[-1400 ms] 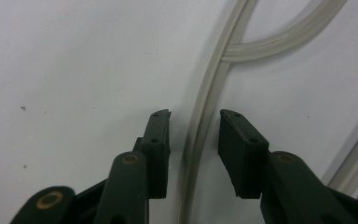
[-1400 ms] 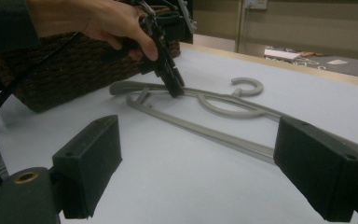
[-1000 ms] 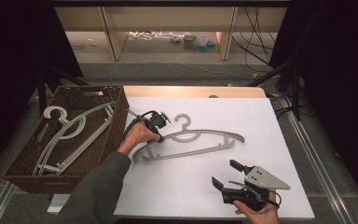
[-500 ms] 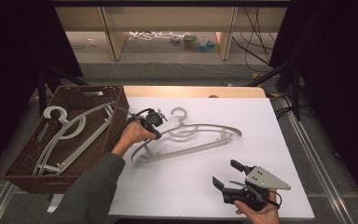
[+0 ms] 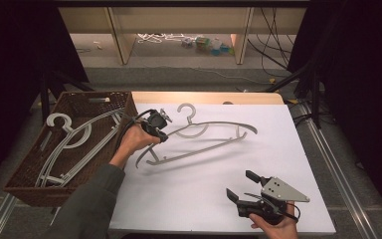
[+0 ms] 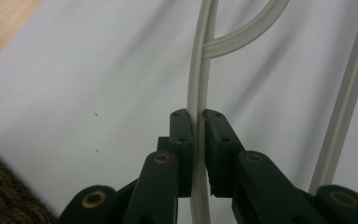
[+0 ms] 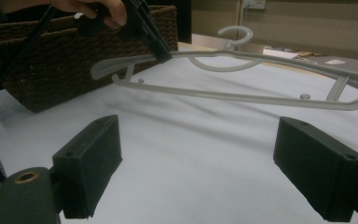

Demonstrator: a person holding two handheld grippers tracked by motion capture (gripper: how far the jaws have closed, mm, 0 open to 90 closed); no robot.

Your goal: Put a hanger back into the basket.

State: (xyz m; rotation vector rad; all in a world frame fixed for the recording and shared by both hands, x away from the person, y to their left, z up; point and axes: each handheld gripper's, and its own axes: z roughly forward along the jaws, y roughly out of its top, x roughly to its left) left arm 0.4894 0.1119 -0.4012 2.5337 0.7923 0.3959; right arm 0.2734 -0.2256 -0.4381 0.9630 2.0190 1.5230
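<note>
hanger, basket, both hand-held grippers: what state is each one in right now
Grey hanger: lifted off the white table, gripped on its upper bar.
Left hand-held gripper: shut on the hanger.
Right hand-held gripper: open, holding nothing.
Wicker basket: upright, with more hangers lying inside.

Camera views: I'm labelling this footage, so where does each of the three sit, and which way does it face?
High view: above the person's side, facing forward and down on the white table; forearms, left gripper, right gripper.
Left gripper view: on the left gripper, jaws shut on the grey hanger.
Right gripper view: low on the right gripper, facing the wicker basket; jaws open.
All three share the hanger.
</note>
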